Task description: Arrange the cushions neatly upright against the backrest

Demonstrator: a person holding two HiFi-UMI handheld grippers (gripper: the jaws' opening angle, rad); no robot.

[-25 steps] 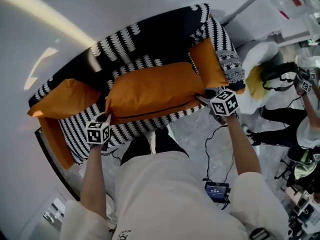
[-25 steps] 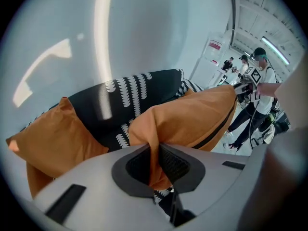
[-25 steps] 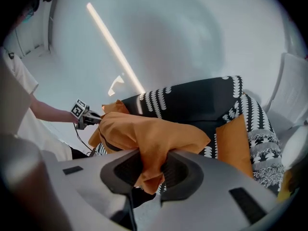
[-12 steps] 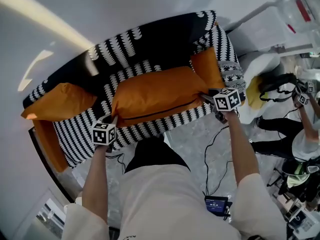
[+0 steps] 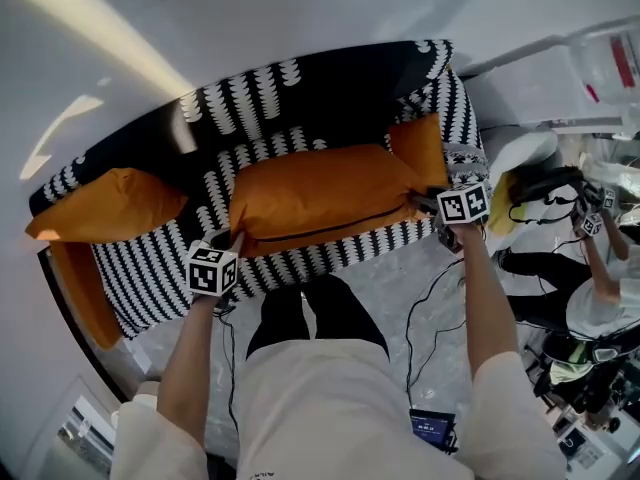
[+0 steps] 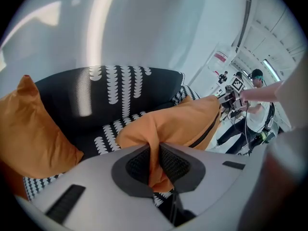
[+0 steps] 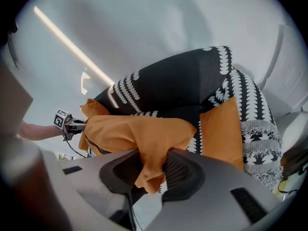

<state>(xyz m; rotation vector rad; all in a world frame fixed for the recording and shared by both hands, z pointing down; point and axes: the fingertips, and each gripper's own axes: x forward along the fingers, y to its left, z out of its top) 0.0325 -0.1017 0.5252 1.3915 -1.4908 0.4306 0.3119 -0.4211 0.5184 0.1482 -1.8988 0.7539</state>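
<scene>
A long orange cushion (image 5: 320, 193) lies flat across the seat of a black-and-white patterned sofa (image 5: 300, 98). My left gripper (image 5: 232, 240) pinches its left corner; in the left gripper view the fabric (image 6: 159, 129) is squeezed between the jaws of that gripper (image 6: 155, 165). My right gripper (image 5: 425, 200) holds the right corner (image 7: 154, 138), and the jaws of that gripper (image 7: 151, 170) are opening slightly with the bunched fabric still pressed between them. A second orange cushion (image 5: 110, 203) leans at the sofa's left end. A third (image 5: 420, 148) stands against the right armrest.
An orange cloth (image 5: 75, 288) hangs at the sofa's left side. Cables (image 5: 430, 278) run over the floor in front, with a small device (image 5: 432, 426) by my right arm. A white bag (image 5: 525, 158) and another person (image 5: 600, 268) are at the right.
Both grippers keep their hold on the long cushion's corners. The head view has shifted a little; the cushion sits slightly further back on the seat.
</scene>
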